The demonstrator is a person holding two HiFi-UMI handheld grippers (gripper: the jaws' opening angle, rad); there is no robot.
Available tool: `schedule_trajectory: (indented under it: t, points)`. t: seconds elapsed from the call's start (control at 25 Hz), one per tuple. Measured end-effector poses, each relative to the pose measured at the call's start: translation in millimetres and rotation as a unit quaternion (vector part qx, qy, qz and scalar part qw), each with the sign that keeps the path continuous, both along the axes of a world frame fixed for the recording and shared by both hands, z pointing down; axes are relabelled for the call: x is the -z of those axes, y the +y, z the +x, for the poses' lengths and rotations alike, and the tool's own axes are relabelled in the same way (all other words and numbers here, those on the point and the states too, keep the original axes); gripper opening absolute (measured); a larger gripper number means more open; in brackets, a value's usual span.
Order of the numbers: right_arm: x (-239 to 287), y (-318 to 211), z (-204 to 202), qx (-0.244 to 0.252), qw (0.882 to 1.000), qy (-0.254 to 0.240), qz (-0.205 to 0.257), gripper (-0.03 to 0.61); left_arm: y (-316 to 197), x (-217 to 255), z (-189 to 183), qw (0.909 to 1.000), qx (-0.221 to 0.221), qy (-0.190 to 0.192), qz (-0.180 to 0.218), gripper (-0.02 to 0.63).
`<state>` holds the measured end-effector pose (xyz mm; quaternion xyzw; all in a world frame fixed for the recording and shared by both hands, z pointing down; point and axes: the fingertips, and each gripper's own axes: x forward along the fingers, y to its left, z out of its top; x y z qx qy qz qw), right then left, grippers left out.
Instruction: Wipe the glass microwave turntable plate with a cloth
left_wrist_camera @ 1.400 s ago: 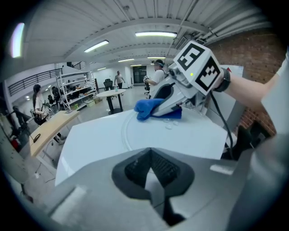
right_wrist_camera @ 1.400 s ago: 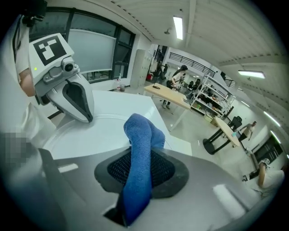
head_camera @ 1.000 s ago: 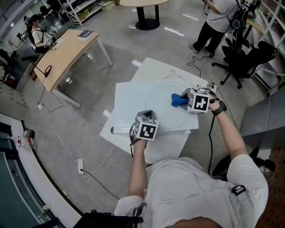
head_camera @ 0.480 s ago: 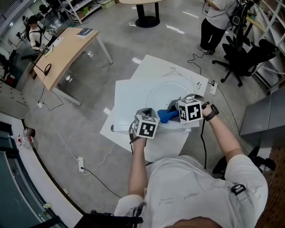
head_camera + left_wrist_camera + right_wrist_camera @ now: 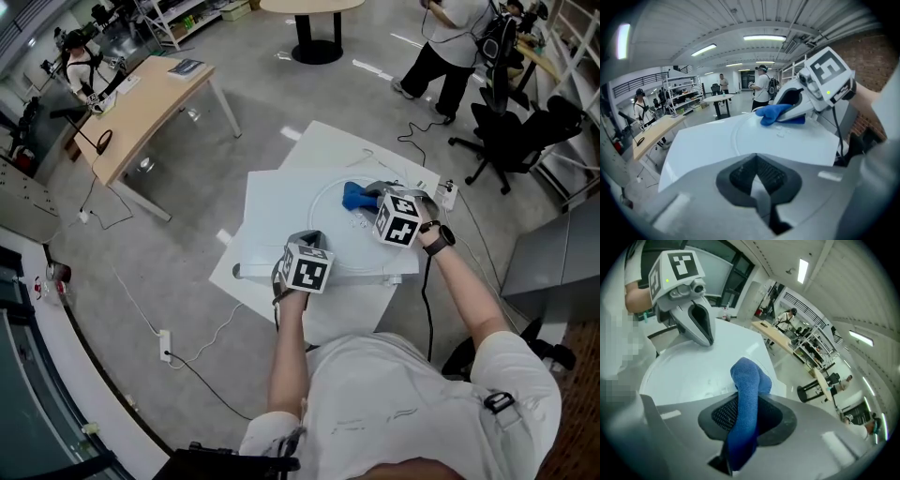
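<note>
Fingers [image 5: 679, 433] pinch nubby, perhaps terry, cloth [image 5: 747, 380].

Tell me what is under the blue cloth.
The clear round glass turntable plate, on the white table top, lies under the blue cloth that the right gripper's jaws clamp. The patch of glass directly beneath the cloth is covered.

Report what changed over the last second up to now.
The right tool, shut on the blue cloth, swept the cloth from the right part of the glass plate to its near side, then across to its far side. Nothing was taken hold of or let go. The left tool stayed at the plate's near edge; the plate and the white table did not shift.
</note>
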<state>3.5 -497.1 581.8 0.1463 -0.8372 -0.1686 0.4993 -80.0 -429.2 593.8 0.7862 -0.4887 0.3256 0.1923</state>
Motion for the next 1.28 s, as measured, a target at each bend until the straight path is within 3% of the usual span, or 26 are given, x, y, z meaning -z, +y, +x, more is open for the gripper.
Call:
schedule_trajectory:
  t: [0.16,0.36,0.56,0.72,0.88,1.08,1.28]
  points:
    - [0,1,41,-0.016,0.998,0.054,-0.023,0.086,-1,1,-1,1.0000,0.001,-0.001,0.002,0.002]
    - [2,49,65,0.062,0.987,0.120,-0.082,0.091,-2,-1,0,1.0000,0.003,-0.002,0.003,0.002]
    - [2,102,40,0.162,0.972,0.131,-0.110,0.091,-1,-1,0,1.0000,0.005,-0.004,0.004,0.002]
    - [-1,113,7,0.194,0.970,0.108,-0.104,0.091,-1,0,0,0.9999,0.006,-0.008,0.005,0.002]
    - [-4,100,-19,0.180,0.977,0.076,-0.083,0.091,1,-2,2,1.0000,0.005,-0.002,0.003,0.002]
    - [-4,57,-38,0.117,0.992,0.029,-0.034,0.087,-1,-2,0,1.0000,0.007,-0.001,0.004,0.002]
    - [-4,12,-13,0.037,0.998,0.041,0.028,0.084,0,-1,1,1.0000,0.007,0.000,0.006,0.002]
